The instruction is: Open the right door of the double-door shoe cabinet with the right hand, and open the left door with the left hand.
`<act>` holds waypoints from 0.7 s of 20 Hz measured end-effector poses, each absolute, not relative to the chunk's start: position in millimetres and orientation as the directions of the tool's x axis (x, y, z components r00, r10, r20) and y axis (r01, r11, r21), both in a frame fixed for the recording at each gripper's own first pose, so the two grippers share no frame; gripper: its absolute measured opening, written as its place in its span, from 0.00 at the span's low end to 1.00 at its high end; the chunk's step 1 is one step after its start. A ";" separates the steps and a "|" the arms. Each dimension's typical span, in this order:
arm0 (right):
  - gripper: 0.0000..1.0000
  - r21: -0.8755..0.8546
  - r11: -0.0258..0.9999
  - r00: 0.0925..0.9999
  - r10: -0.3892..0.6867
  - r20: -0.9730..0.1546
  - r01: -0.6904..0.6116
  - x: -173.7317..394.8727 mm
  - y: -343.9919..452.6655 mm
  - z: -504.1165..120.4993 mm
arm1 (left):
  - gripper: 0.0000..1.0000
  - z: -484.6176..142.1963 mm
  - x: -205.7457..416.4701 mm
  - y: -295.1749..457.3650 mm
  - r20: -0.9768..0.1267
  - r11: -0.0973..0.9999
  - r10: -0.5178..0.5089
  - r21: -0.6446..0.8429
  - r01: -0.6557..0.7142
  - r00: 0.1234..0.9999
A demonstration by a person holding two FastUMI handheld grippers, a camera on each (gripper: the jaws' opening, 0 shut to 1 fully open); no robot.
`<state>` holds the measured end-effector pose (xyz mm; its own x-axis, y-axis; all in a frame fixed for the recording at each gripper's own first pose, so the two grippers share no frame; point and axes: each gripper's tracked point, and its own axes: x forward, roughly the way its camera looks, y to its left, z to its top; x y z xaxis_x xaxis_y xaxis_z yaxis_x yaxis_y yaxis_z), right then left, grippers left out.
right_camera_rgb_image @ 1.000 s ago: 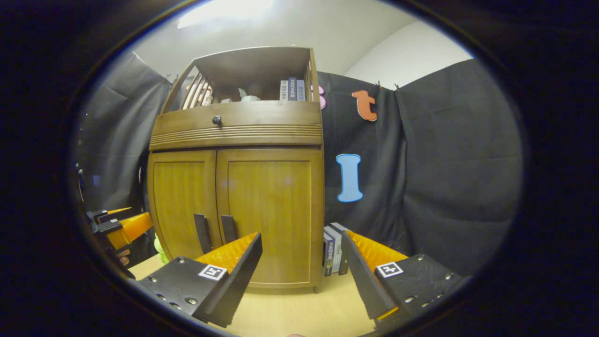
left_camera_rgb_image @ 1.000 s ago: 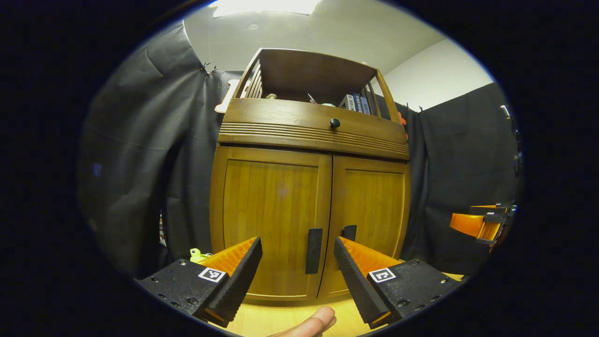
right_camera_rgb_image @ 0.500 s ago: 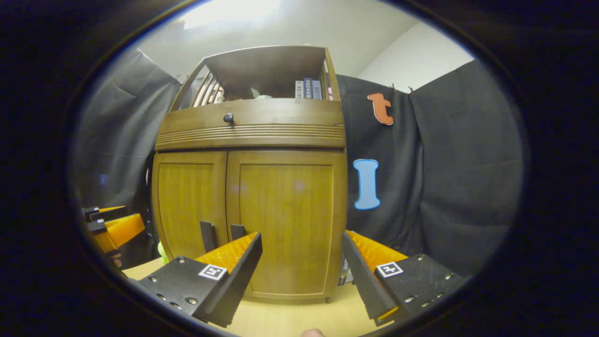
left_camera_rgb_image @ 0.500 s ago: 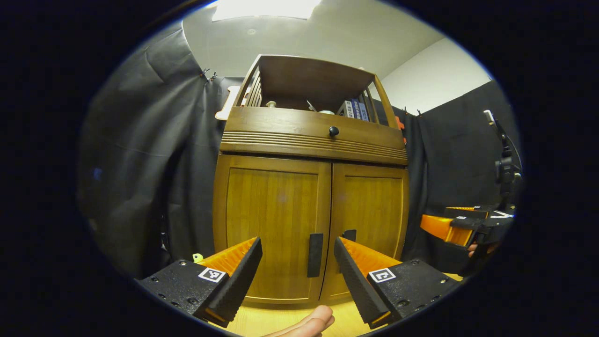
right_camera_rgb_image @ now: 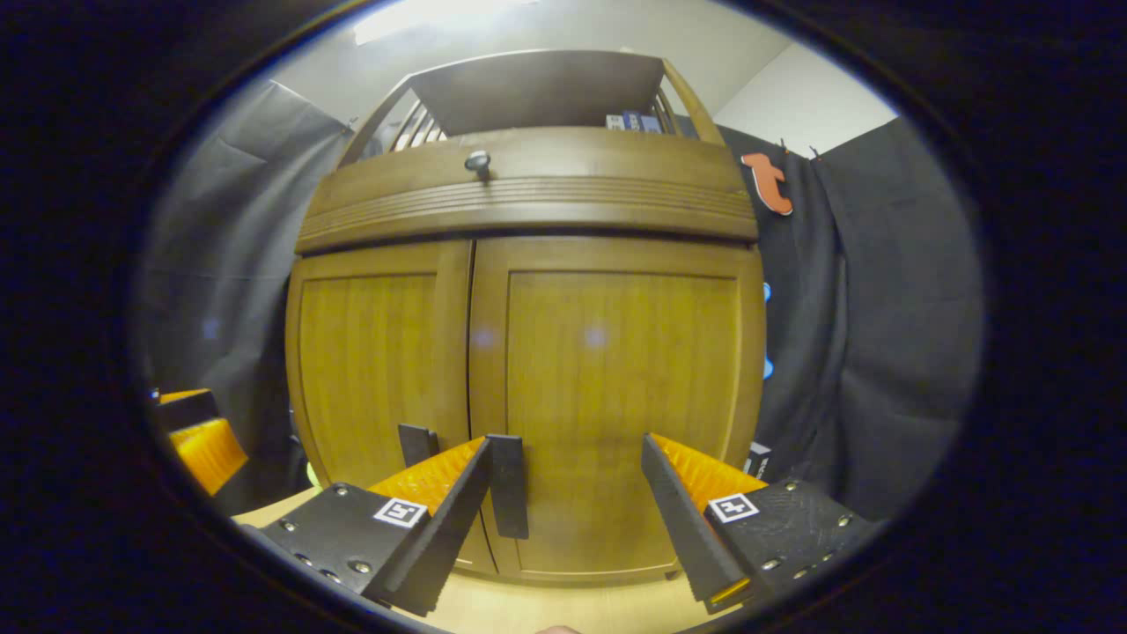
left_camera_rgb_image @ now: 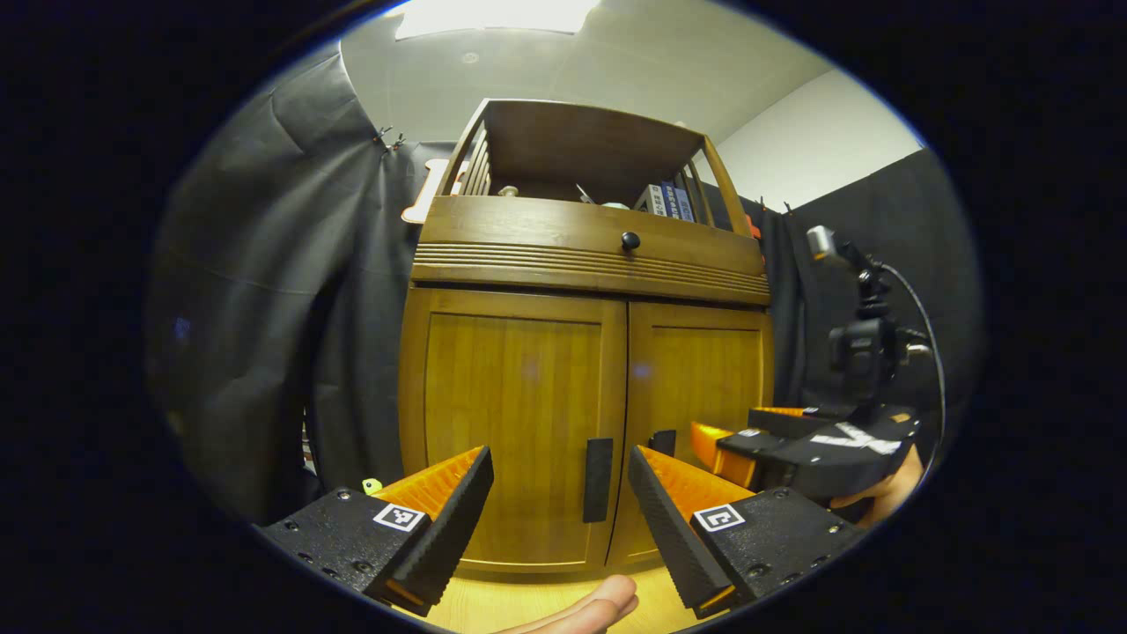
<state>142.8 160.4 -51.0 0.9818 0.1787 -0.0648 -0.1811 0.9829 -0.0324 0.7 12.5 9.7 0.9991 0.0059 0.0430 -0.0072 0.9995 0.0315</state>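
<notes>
The wooden shoe cabinet stands close ahead with both doors shut. In the left gripper view the left door [left_camera_rgb_image: 511, 414] carries a dark vertical handle [left_camera_rgb_image: 597, 480], which lies a short way beyond my open left gripper [left_camera_rgb_image: 561, 493]. My right gripper [left_camera_rgb_image: 792, 445] hovers in front of the right door [left_camera_rgb_image: 700, 387], close to its handle [left_camera_rgb_image: 662, 440]. In the right gripper view the right door [right_camera_rgb_image: 616, 379] is very near. Its handle [right_camera_rgb_image: 508, 484] sits just inside the left finger of my open right gripper [right_camera_rgb_image: 568, 493]. The left door's handle [right_camera_rgb_image: 416, 443] and my left gripper [right_camera_rgb_image: 198, 440] lie further left.
Above the doors runs a drawer with a round knob [left_camera_rgb_image: 629, 239], topped by an open shelf holding books [left_camera_rgb_image: 666, 198]. The cabinet rests on a light wooden table [left_camera_rgb_image: 528, 599]. A small green toy [left_camera_rgb_image: 371, 484] lies left of it. A thumb [left_camera_rgb_image: 599, 608] shows below.
My right gripper has moved in close to the cabinet and leftward, bringing the right door's handle beside its left finger. My left gripper has barely shifted. Both doors stay shut.
</notes>
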 end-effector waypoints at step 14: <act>0.27 0.015 0.957 0.945 0.290 -0.153 -0.291 176.9 220.5 -91.4 | 0.92 7.7 14.5 34.3 0.043 0.997 0.066 0.028 -0.067 0.997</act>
<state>176.9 220.5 -91.4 0.9447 0.2899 -0.1533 -0.2911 0.9566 0.0154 14.5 34.3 7.7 0.9969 0.0660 0.0426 -0.0672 0.9973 0.0281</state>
